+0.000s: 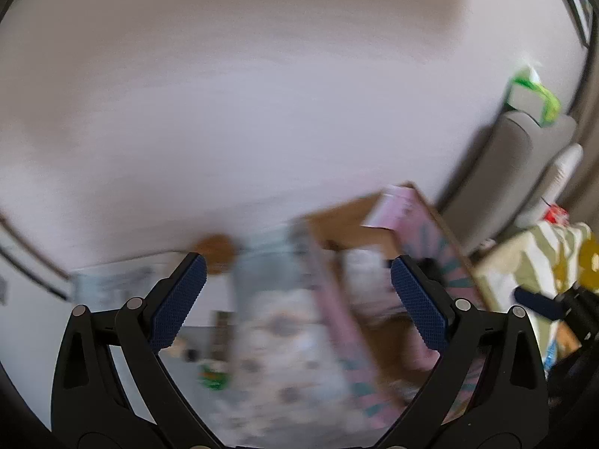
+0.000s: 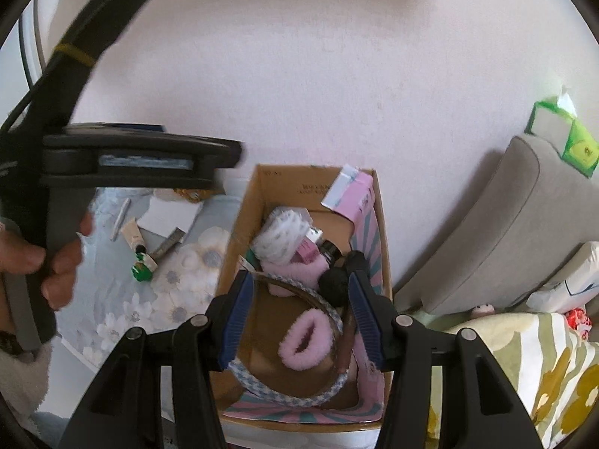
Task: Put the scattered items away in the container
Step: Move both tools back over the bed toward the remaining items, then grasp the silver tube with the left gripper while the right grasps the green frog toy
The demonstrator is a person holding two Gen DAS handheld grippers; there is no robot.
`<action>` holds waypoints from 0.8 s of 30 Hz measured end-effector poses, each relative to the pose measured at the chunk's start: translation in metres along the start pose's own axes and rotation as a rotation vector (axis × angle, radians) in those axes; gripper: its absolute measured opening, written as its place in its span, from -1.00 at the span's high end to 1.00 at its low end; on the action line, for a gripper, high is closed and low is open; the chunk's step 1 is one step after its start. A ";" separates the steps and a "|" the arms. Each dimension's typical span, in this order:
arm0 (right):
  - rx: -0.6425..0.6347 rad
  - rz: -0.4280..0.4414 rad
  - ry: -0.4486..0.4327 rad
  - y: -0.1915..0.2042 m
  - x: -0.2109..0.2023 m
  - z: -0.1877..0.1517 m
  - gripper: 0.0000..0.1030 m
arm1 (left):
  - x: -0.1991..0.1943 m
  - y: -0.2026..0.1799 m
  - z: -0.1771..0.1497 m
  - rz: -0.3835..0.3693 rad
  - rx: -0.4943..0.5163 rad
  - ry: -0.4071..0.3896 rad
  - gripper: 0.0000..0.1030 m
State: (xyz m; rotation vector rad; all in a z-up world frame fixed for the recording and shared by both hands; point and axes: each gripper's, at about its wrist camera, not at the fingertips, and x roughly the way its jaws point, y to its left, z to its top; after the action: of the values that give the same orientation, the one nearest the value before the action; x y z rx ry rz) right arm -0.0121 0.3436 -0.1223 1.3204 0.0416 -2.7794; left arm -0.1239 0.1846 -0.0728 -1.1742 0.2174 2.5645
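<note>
The box [image 2: 258, 202], an open cardboard carton with a pink lining, stood on a floral cloth [image 2: 194, 262] against a pale wall [image 2: 318, 75], and it served as the landmark for all else. The right gripper [image 2: 301, 314] hung just above the box's near end with its blue-padded jaws partly apart; nothing was pressed between the pads, though a braided headband [image 2: 329, 310] and a fluffy pink band [image 2: 305, 342] lay below the gap inside the box. Also inside it were a black ball-like thing [image 2: 333, 280], a white dotted cloth [image 2: 280, 235] and, at the far right corner, a pink carton [image 2: 355, 194]. Left of the box, on the cloth, the scattered items remained: a cream tube [image 2: 133, 234], a small green bottle [image 2: 142, 269], a grey stick [image 2: 170, 241], a white card [image 2: 170, 213] and a thin pen [image 2: 121, 217]. The left gripper [image 1: 297, 292] showed its jaws wide apart with nothing between them, raised above the cloth just left of the box; its own view was badly blurred, so the items below it could not be told. From the right view a hand [image 2: 56, 262] gripped its handle, well left of the box. Right of the box stood a grey cushion [image 2: 505, 224] with a green tissue box [image 2: 565, 138] on top, and a yellow-flowered blanket [image 2: 543, 366] lay near it.
</note>
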 end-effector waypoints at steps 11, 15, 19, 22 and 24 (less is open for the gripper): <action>-0.035 0.103 -0.025 0.073 0.013 0.035 -0.13 | -0.032 0.164 -0.043 0.270 -0.122 0.029 -0.98; -0.036 0.177 0.025 0.110 0.038 0.036 -0.13 | -0.010 0.206 -0.079 0.264 -0.189 0.115 -0.98; -0.031 0.195 0.071 0.149 0.076 0.025 -0.13 | 0.030 0.229 -0.114 0.250 -0.232 0.194 -0.98; -0.007 0.175 0.056 0.170 0.106 0.010 -0.13 | 0.061 0.245 -0.138 0.220 -0.284 0.214 -0.98; 0.006 0.172 0.070 0.182 0.125 0.003 -0.13 | 0.082 0.255 -0.147 0.200 -0.318 0.229 -0.98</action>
State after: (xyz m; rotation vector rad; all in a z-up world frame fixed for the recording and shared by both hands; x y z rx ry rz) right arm -0.0803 0.1562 -0.2165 1.3529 -0.0735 -2.5925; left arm -0.1569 -0.0761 -0.2283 -1.6402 -0.0277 2.7026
